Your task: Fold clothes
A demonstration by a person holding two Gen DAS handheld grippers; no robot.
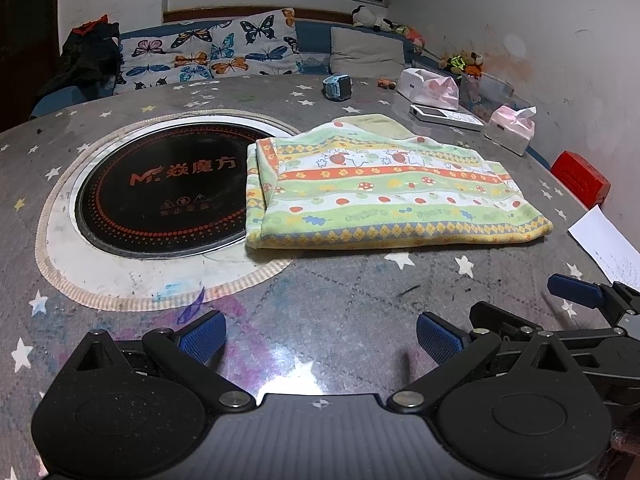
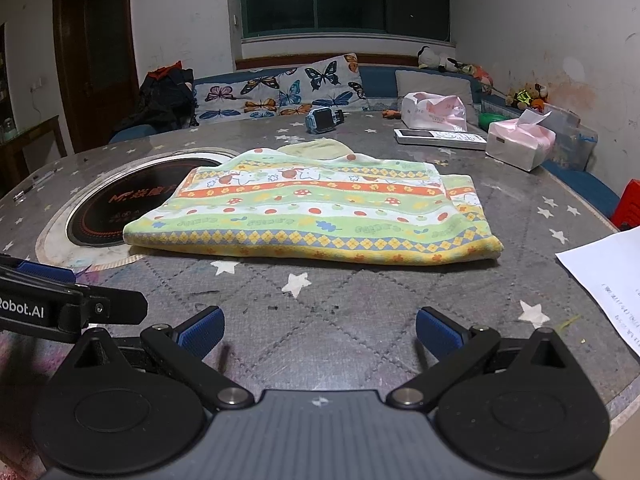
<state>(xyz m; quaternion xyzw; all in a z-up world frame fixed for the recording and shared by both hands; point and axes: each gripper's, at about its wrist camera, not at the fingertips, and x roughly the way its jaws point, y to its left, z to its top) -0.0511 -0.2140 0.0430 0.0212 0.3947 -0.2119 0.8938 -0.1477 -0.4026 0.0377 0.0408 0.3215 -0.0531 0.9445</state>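
From the left wrist we see our left gripper [image 1: 320,338] spread wide and holding nothing, its blue pads [image 1: 202,338] hovering low over the star-patterned table [image 1: 340,300]. The folded cloth [image 1: 384,192], striped in green, orange and yellow with mushrooms and animals, lies flat ahead of us, its left edge overlapping the round black cooktop [image 1: 160,192] set into the table. Beyond it stand two tissue packs, the farther pack [image 1: 430,86] with pink wrapping bunched at its top and the nearer pack [image 1: 512,126] with a tissue sticking up out of its slot; a remote [image 1: 444,117] lies between them. A blue watch [image 1: 338,85] sits near the far edge, and a paper sheet [image 1: 608,242] lies at right. Our right gripper [image 1: 580,292] shows at the right edge. From the right wrist, that right gripper [image 2: 320,332] is likewise released and empty above the table [image 2: 320,320], well short of the cloth [image 2: 316,208]. The left gripper [image 2: 52,304] enters from the left. The tissue pack [image 2: 520,144] at right again shows a tissue poking out, beside the remote [image 2: 438,137].
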